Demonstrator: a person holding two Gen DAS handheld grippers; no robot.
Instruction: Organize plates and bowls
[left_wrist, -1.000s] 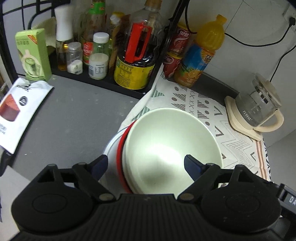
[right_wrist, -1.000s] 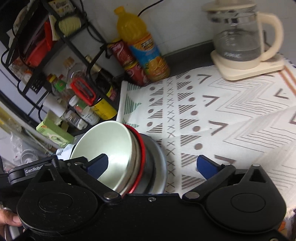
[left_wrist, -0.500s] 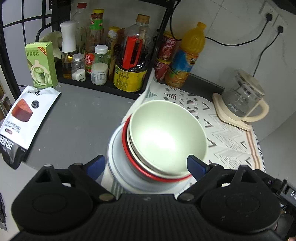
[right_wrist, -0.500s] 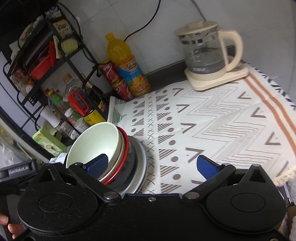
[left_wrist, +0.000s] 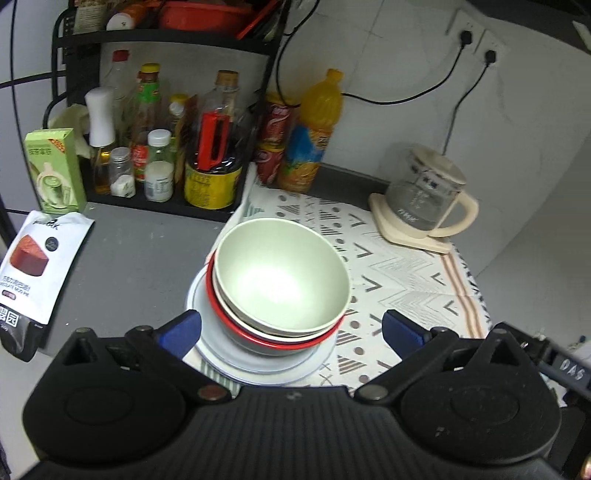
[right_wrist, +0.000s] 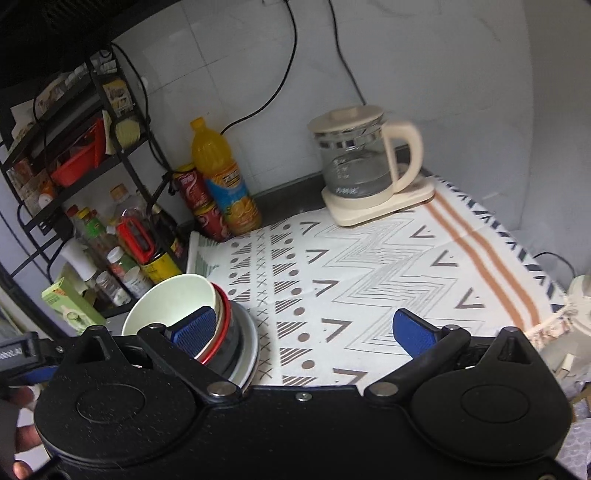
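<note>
A pale green bowl (left_wrist: 280, 273) sits nested on top of a red-rimmed bowl (left_wrist: 258, 336), which rests on a white plate (left_wrist: 258, 365) at the left edge of the patterned cloth (left_wrist: 406, 273). My left gripper (left_wrist: 291, 328) is open and empty, held above and just in front of the stack. The stack also shows in the right wrist view, with the green bowl (right_wrist: 170, 302) at lower left. My right gripper (right_wrist: 303, 328) is open and empty, its left fingertip (right_wrist: 192, 328) in front of the stack, above the patterned cloth (right_wrist: 369, 266).
A black rack (left_wrist: 159, 110) of sauce bottles stands at the back left. Cola cans (left_wrist: 277, 144) and an orange drink bottle (left_wrist: 314, 133) stand by the wall. A glass kettle (left_wrist: 424, 192) sits at the back right. A snack bag (left_wrist: 33, 266) lies on the grey counter.
Both grippers have pulled back and up from the stack, so the bowls look smaller and farther away. The stack has stayed in place.
</note>
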